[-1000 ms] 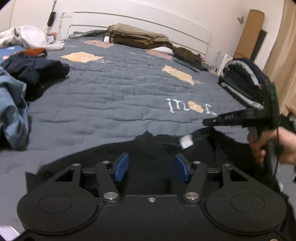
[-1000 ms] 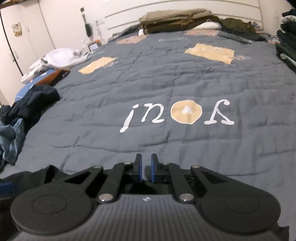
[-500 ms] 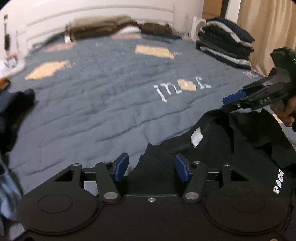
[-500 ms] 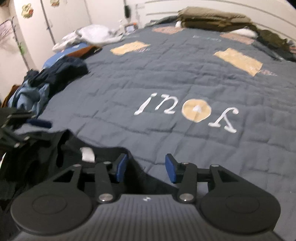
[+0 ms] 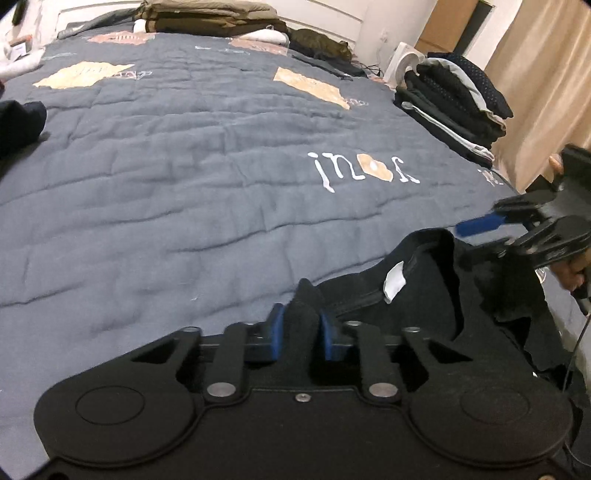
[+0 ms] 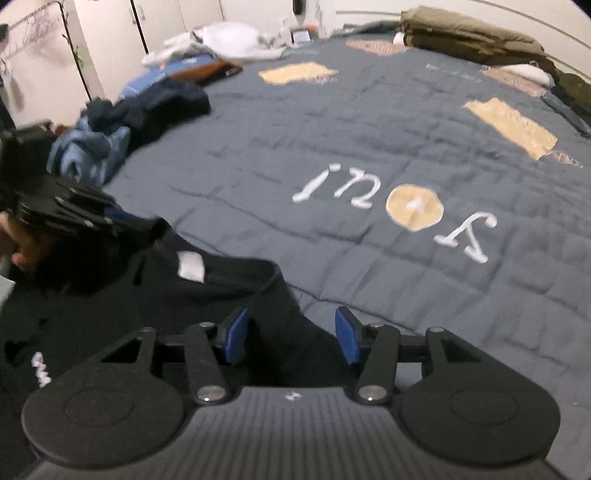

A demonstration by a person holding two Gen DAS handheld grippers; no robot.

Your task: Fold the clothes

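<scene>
A black garment (image 5: pixel 424 302) with a white neck label (image 5: pixel 394 282) lies crumpled at the near edge of the grey quilt (image 5: pixel 184 166). My left gripper (image 5: pixel 301 328) is closing, and its blue pads pinch a raised fold of the garment's edge. In the right wrist view the same garment (image 6: pixel 207 295) spreads under my right gripper (image 6: pixel 291 334), whose jaws are opening; cloth lies between them but the pads stand clear of it. The right gripper (image 5: pixel 476 240) also shows at the right of the left wrist view, just above the garment's collar, with a hand behind it.
A folded stack of dark clothes (image 5: pixel 454 96) sits at the quilt's far right edge beside a beige curtain (image 5: pixel 546 74). Olive folded items (image 5: pixel 207 18) line the headboard. A heap of blue and navy clothes (image 6: pixel 122 125) and white laundry (image 6: pixel 221 44) lie on the left side.
The left jaws went from wide apart to pinching a fold of the black garment. The right jaws, shut a second ago, opened, and that gripper rolled and swung toward the garment.
</scene>
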